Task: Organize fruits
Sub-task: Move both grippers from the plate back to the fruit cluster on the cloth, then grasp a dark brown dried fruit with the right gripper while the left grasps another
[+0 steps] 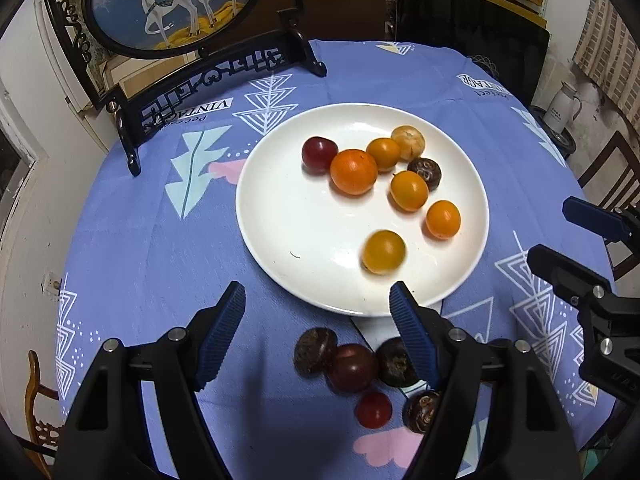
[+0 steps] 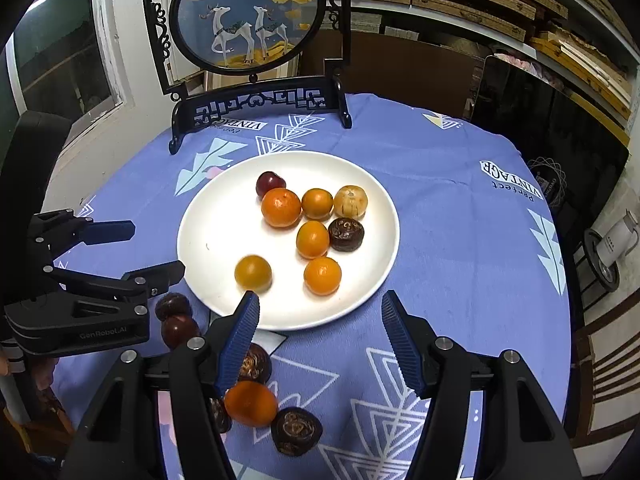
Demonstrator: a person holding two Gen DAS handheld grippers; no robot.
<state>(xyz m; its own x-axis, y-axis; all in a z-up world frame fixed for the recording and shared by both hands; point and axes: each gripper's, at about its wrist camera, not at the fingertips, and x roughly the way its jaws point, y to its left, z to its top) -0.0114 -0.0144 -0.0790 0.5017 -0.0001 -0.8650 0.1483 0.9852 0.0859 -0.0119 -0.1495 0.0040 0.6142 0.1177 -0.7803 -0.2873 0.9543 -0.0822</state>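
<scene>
A white plate (image 1: pixel 280 216) (image 2: pixel 208 236) on the blue tablecloth holds several fruits: orange ones, a red plum (image 1: pixel 318 155), a tan one and a dark brown one (image 2: pixel 346 234). Loose fruits lie on the cloth in front of the plate: dark brown ones (image 1: pixel 314 350), a dark plum (image 1: pixel 353 367), a small red one (image 1: pixel 374 410), and an orange one (image 2: pixel 251 403). My left gripper (image 1: pixel 318 300) is open and empty, above the loose fruits at the plate's near rim. My right gripper (image 2: pixel 320 310) is open and empty over the plate's near edge; it also shows in the left wrist view (image 1: pixel 560 236).
A black-framed round deer picture on a stand (image 2: pixel 248 16) stands at the table's back. A dark screen (image 2: pixel 552 120) leans at the back right. Chairs (image 1: pixel 612 176) and a white kettle (image 1: pixel 562 106) stand beyond the table's edge.
</scene>
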